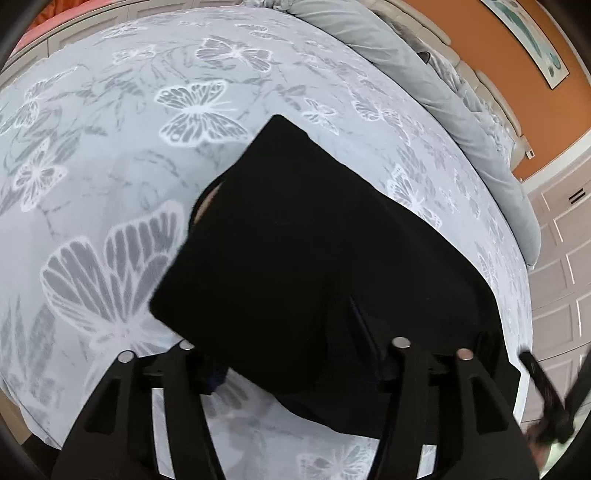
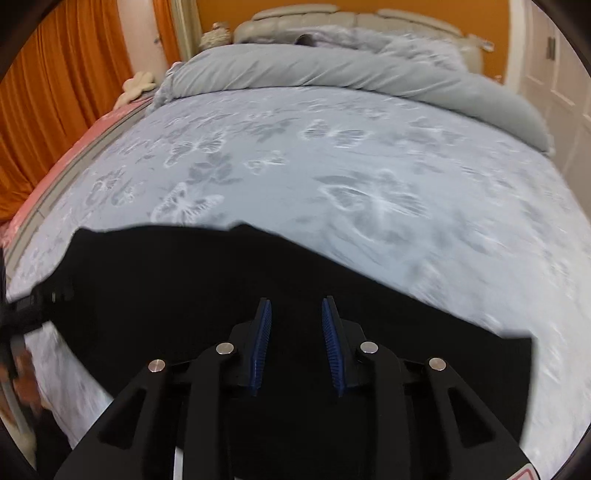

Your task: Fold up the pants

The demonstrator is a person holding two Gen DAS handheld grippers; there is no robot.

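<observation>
Right wrist view: pants [image 2: 221,295] edge, bedspread [image 2: 369,166] bare beyond

Folded pants [image 2: 258,280] are laid on the bedspread [image 2: 369,166] near the bed's foot, with a bunched duvet [image 2: 332,74] heaped beyond them before the headboard [image 2: 332,18].

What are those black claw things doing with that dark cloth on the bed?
A person is folding a pair of black fabric pants on a pale blue bedspread with white butterfly prints, working a black hand-held gripper in each hand. The right gripper hovers over the pants, its jaws apart with nothing between the blue pads. The left gripper has part of the pants draped over it, hiding its jaws. A rolled grey duvet lies by the headboard.
</observation>
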